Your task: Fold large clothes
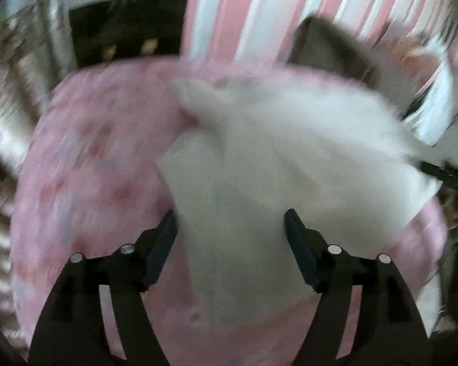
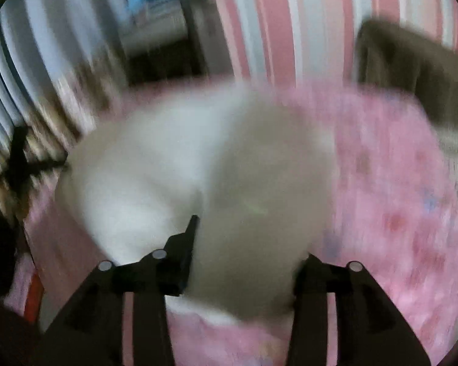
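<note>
Both views are smeared by motion. A white garment (image 1: pixel 274 152) lies bunched on a pink flowered bedcover (image 1: pixel 91 167). My left gripper (image 1: pixel 230 221) hangs over the garment's near part. Its jaws stand wide apart and open, and the cloth lies below the gap without touching the pads. In the right wrist view the same white garment (image 2: pixel 155 164) fills the gap of my right gripper (image 2: pixel 247 231). The cloth runs along the inner face of the left finger (image 2: pixel 186 250) and drapes over the right one, hiding its tip. Whether the pads press on it I cannot tell.
The pink bedcover (image 2: pixel 397 183) spreads to the right. A pink-and-white striped surface (image 1: pixel 244 15) rises behind the bed. A grey-brown block (image 1: pixel 329 45), also seen at the back right (image 2: pixel 412 70), stands at the bed's far edge. Dark furniture (image 1: pixel 122 30) sits at the back left.
</note>
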